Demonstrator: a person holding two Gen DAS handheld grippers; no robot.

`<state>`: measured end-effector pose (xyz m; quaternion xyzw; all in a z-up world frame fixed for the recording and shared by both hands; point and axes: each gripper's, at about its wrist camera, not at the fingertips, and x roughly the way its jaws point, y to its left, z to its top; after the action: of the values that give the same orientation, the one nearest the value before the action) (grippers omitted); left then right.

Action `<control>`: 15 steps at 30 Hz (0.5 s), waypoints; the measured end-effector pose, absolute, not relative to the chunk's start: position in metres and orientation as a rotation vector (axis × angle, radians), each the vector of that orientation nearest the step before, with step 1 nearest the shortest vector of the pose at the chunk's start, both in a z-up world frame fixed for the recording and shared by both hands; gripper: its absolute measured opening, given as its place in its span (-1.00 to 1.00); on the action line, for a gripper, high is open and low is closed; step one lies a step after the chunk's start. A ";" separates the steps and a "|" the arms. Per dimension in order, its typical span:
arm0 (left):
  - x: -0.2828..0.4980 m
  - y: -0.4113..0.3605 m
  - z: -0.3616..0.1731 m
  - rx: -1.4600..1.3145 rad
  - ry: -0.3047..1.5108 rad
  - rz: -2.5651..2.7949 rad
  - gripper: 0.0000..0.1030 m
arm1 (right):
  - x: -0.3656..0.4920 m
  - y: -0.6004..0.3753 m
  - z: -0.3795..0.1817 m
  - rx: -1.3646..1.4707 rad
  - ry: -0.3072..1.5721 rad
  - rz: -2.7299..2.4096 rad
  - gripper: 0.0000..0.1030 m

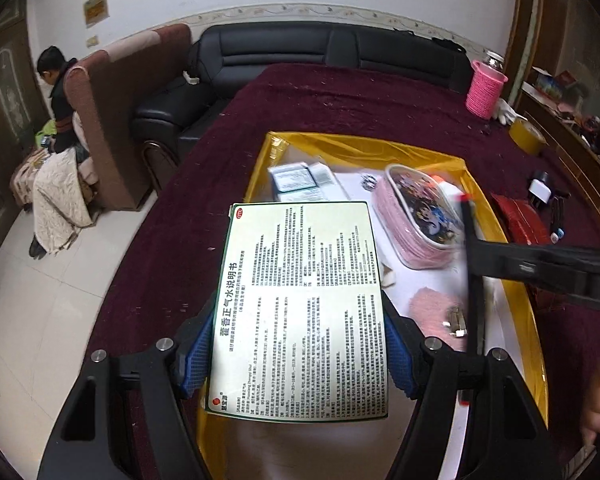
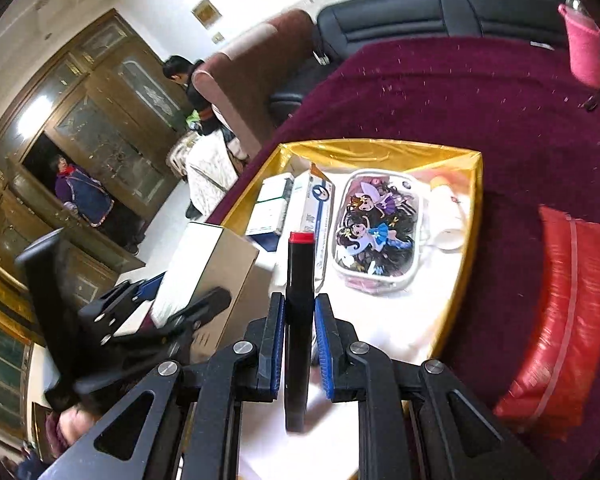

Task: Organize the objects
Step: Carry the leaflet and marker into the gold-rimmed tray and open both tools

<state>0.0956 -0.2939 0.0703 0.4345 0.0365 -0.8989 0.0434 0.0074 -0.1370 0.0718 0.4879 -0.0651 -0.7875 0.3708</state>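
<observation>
Currently, your left gripper (image 1: 298,354) holds a medicine box (image 1: 300,308) clamped across its width between the blue pads, above the near left corner of the gold tray (image 1: 364,148), and your right gripper (image 2: 299,354) holds a black marker (image 2: 299,320) with a red cap, its jaws narrow and closed on the barrel. Both items appear bound for the tray, which already contains smaller medicine boxes (image 2: 278,208), a cartoon pencil case (image 2: 378,228), a white bottle (image 2: 450,216) and, in the left view, a pink fuzzy item (image 1: 436,308). Note the main hazard: the two grippers work close together over the same tray, and the right one crosses the left view beside the box, so a careless lowering could knock the tools together or drag the marker across the box. The box is wide and light; if you release it over the tray wall rather than inside, it is likely to tip out onto the tablecloth (image 1: 340,96). The marker is round and may roll once freed, or wedge under the pencil case. The tray lining looks soft and uneven, so placed items may not sit flat. The surface is a table under a dark red cloth speckled with lint, also carrying a red bag (image 2: 560,312), a roll of tape (image 1: 526,136) and a pink knitted holder (image 1: 485,90). Beyond it stand a black sofa (image 1: 300,52), a brown armchair (image 1: 116,120), wooden doors and two people (image 2: 84,196).
</observation>
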 end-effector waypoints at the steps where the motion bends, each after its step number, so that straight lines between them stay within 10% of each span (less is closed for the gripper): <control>1: 0.094 -0.293 0.067 1.350 0.115 -2.750 0.38 | 0.003 -0.140 0.068 1.262 -0.164 -2.021 -0.67; 15: 0.091 -0.296 0.055 1.397 0.183 -2.740 0.43 | -0.036 -0.166 0.044 1.340 -0.148 -2.004 -0.67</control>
<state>0.0913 -0.2964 0.0546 0.4531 0.0594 -0.8890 0.0302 -0.0356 -0.1657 0.0444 0.5187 -0.0571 -0.7756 0.3550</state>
